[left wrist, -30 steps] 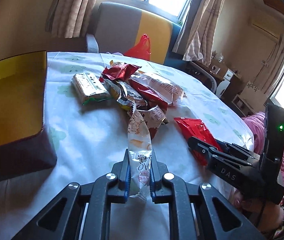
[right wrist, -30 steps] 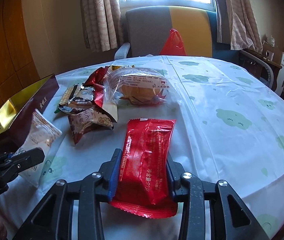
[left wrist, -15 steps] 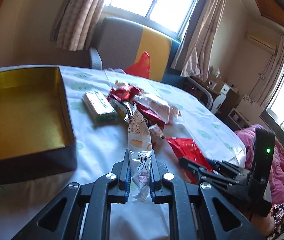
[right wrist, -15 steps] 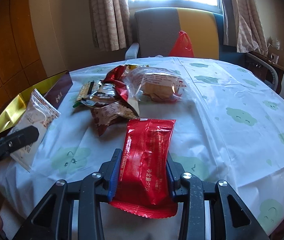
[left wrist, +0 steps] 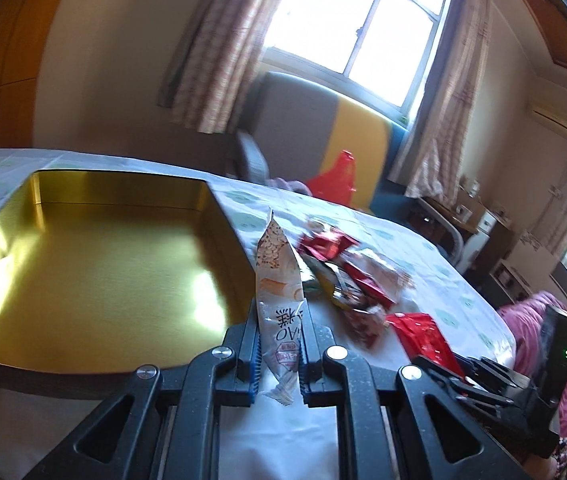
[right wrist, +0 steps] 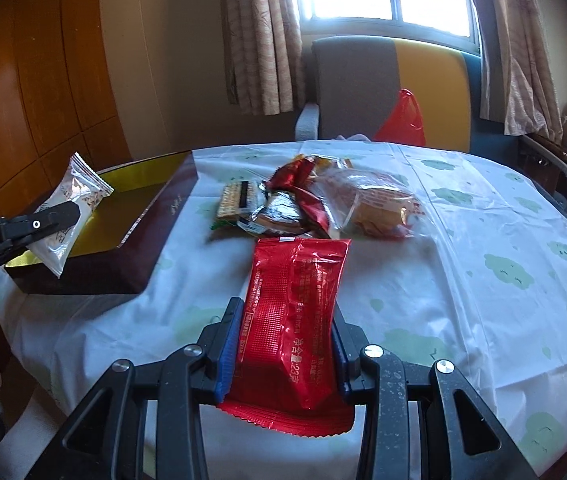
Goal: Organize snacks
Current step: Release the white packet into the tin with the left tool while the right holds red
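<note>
We hold two snacks at once. The white snack packet [left wrist: 279, 300] stands upright, clamped between the fingers of our left gripper [left wrist: 279, 354], and in the right wrist view it hangs over the near corner of the gold-lined box [left wrist: 95, 264], above the box's dark outer wall. The red snack packet [right wrist: 297, 320] lies flat in our right gripper [right wrist: 283, 354], whose fingers are closed on its long edges, its far end reaching out over the worktop [right wrist: 463, 280] toward the snack pile [right wrist: 315, 204].

That pile sits near the middle of the worktop, just beside the box's right wall; the box takes the left edge and shows nothing inside.

We judge that the next step is to drop the white packet into the box. The risks are plain. We grip it low, near the bottom seal, so the tall, limp upper part can flop or catch the box wall as we lower it. If we release it so near the corner, it may land on the rim and slide out onto the cloth. The red packet is slick foil held only by its edges; tilting the right gripper could let it slip. The two grippers are also near each other at the worktop's front edge, so a hasty swing could knock them together.
</note>
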Available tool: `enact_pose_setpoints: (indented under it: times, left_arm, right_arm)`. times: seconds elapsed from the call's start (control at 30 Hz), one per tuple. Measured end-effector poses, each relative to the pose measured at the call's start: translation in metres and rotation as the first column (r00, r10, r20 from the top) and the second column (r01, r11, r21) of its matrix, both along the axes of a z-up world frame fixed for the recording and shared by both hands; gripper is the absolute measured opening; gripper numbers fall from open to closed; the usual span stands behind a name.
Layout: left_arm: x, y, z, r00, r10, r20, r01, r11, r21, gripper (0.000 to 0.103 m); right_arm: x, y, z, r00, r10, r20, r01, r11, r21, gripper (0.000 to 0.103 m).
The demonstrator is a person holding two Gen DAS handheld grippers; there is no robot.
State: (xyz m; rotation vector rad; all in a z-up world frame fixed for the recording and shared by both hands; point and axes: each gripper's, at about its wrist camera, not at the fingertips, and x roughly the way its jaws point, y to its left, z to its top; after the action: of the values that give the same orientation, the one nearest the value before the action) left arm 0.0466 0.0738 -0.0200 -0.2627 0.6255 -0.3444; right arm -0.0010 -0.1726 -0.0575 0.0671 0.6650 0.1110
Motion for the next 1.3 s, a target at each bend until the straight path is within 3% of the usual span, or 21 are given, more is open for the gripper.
enact_pose_setpoints:
  times: [0.23,0.53,0.73,1.1,1.3]
  left_arm:
    - [0.007,0.034,0.003,0.994,0.105,0.001,-0.105,0.994,0.027,0.014]
    - [0.017,0.087,-0.003,0.968,0.248,-0.044,-0.244,0.967,0.073,0.014]
    - [0.022,0.115,-0.013,0.946,0.310,-0.096,-0.300,0.947,0.112,0.014]
    - [0.023,0.133,-0.024,0.912,0.401,-0.083,-0.369,0.893,0.260,0.014]
    - [0.023,0.139,-0.031,0.897,0.431,-0.101,-0.390,0.877,0.280,0.015]
  right_arm:
    - [0.009,0.016,0.010,0.999,0.035,0.016,-0.035,0.999,0.010,0.039]
    - [0.025,0.039,0.022,0.996,0.083,0.034,-0.085,0.996,0.032,0.039]
    - [0.035,0.055,0.031,0.992,0.114,0.051,-0.116,0.992,0.043,0.039]
    - [0.058,0.091,0.042,0.982,0.176,0.062,-0.180,0.981,0.067,0.039]
    - [0.066,0.109,0.043,0.976,0.208,0.062,-0.212,0.975,0.070,0.039]
